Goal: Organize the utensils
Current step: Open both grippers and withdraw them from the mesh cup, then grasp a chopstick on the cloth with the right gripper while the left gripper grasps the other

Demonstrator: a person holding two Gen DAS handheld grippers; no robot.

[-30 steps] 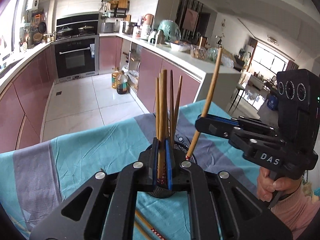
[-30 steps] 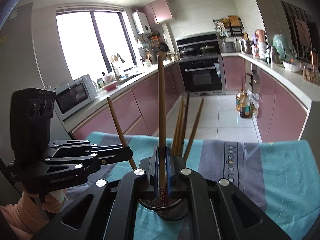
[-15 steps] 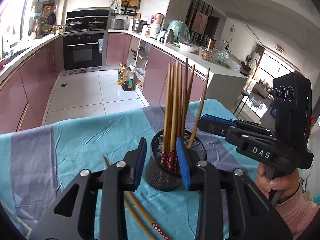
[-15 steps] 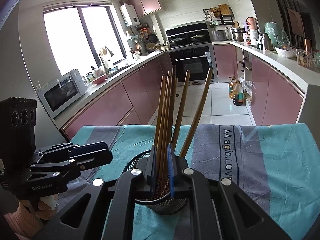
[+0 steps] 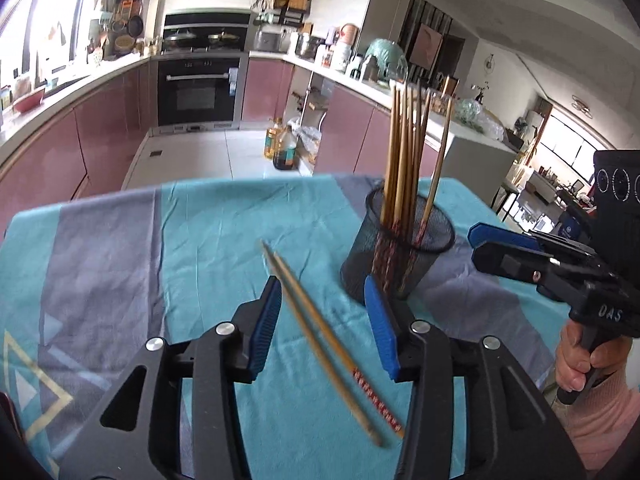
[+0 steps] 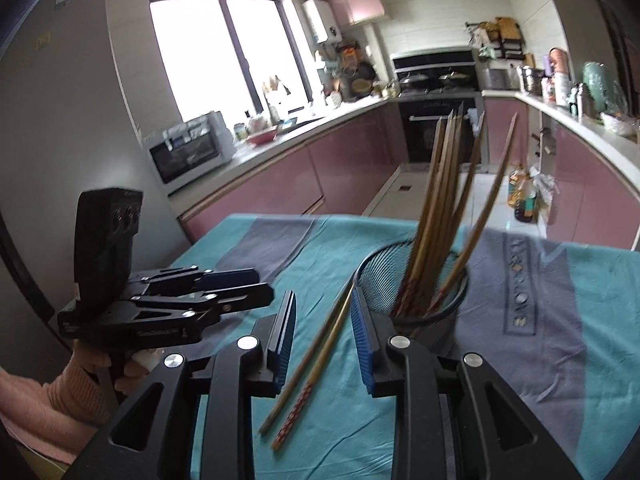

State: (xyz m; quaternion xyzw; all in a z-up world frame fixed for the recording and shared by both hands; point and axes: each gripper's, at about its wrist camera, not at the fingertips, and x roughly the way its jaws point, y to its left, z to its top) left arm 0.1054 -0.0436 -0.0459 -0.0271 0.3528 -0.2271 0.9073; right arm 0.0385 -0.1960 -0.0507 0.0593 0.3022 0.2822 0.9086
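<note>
Left wrist view: left hand-held gripper (image 5: 322, 322), blue pads spread wide, nothing pinched, poised above two loose chopsticks (image 5: 328, 340) lying side by side on the surface (image 5: 208, 232). Chopsticks run diagonally, plain tips toward far side, red-patterned ends toward camera. Mesh holder (image 5: 396, 258), black wire, cylindrical, upright, just right of loose pair, near right pad of left hand-held gripper. Bundle of chopsticks (image 5: 404, 160) standing in holder, red-patterned ends down, one stick leaning apart to the right against rim. Right hand-held gripper (image 5: 484, 244) at right edge w/ hand (image 5: 580, 360) on its handle, beside holder, not touching it; from this side view, pad spacing unclear.

Right wrist view: right hand-held gripper (image 6: 322, 330), pads spread, empty, w/ same two loose chopsticks (image 6: 316, 356) seen between the pads, on the cloth below. Mesh holder (image 6: 416, 292) directly behind right pad; bundle (image 6: 436, 208) fanned, slightly blurred. Left hand-held gripper (image 6: 244, 290) at left, held by hand (image 6: 100, 364), well left of holder.

Surface covered w/ teal-and-grey cloth (image 6: 528, 320), patterned band on right. Background: pink kitchen cabinets (image 5: 100, 132), built-in oven (image 5: 198, 94), microwave (image 6: 188, 156), window (image 6: 224, 52).
</note>
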